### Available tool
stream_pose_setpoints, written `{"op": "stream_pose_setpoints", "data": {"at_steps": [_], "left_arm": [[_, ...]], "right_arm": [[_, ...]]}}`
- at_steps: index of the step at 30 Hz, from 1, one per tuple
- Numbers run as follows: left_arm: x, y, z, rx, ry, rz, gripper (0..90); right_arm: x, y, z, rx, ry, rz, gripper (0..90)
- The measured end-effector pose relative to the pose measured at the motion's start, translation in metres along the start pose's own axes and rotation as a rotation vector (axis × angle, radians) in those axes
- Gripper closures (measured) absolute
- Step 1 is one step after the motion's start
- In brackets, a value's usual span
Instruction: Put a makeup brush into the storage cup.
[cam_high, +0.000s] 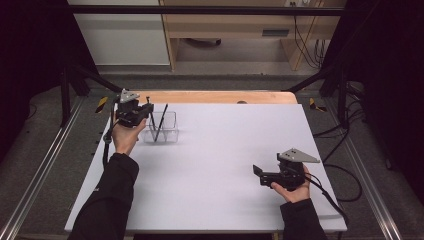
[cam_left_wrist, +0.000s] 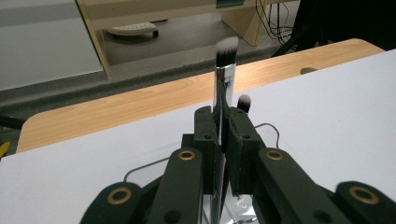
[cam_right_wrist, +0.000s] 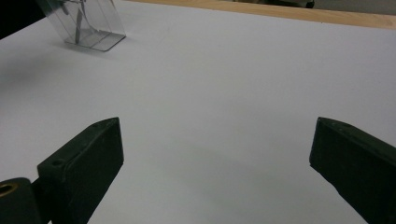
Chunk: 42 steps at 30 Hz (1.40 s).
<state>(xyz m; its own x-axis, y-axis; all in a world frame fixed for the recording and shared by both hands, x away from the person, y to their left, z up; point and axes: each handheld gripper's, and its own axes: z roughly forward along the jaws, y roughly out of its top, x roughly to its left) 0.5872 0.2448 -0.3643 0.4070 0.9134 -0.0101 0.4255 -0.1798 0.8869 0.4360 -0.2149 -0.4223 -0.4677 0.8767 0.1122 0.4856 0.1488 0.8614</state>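
While clamped in left tongs (cam_left_wrist: 223, 133), makeup brush (cam_left_wrist: 226, 70) stands upright, bristles up, over clear holder (cam_high: 162, 127) at far left of white counter (cam_high: 215, 165). Second brush (cam_high: 161, 121) leaning inside holder. Right tongs (cam_right_wrist: 215, 149) gaping, nothing between, near right.

White-tipped, chrome-handled brush (cam_left_wrist: 226, 70); clear holder (cam_high: 167, 125); white table (cam_high: 215, 170); black hand-held gripper (cam_left_wrist: 223, 135).

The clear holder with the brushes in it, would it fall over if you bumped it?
Probably, yes. The clear holder looks like thin, light plastic, so a nudge may slide it on the smooth white table. A brush leans tall above its rim, which could help tip it. The left gripper pinches another brush, upright.
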Motion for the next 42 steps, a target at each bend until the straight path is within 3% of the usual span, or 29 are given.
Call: {"op": "stream_pose_setpoints", "data": {"at_steps": [20,31,37,42], "left_arm": [[-0.004,-0.022,0.009,0.040,-0.007,-0.015,83.3],[-0.006,-0.028,0.004,0.059,-0.017,-0.018,82.3],[-0.005,-0.030,-0.001,0.052,-0.012,-0.029,76.2],[-0.007,-0.031,-0.015,0.017,-0.008,-0.028,67.4]], "right_arm": [[0.001,0.000,0.001,0.004,0.002,-0.001,3.4],[0.001,0.000,0.001,0.002,0.004,-0.002,3.3],[0.001,0.000,0.002,0.005,0.003,-0.003,3.2],[0.001,0.000,0.001,0.001,0.007,0.000,3.2]]}}
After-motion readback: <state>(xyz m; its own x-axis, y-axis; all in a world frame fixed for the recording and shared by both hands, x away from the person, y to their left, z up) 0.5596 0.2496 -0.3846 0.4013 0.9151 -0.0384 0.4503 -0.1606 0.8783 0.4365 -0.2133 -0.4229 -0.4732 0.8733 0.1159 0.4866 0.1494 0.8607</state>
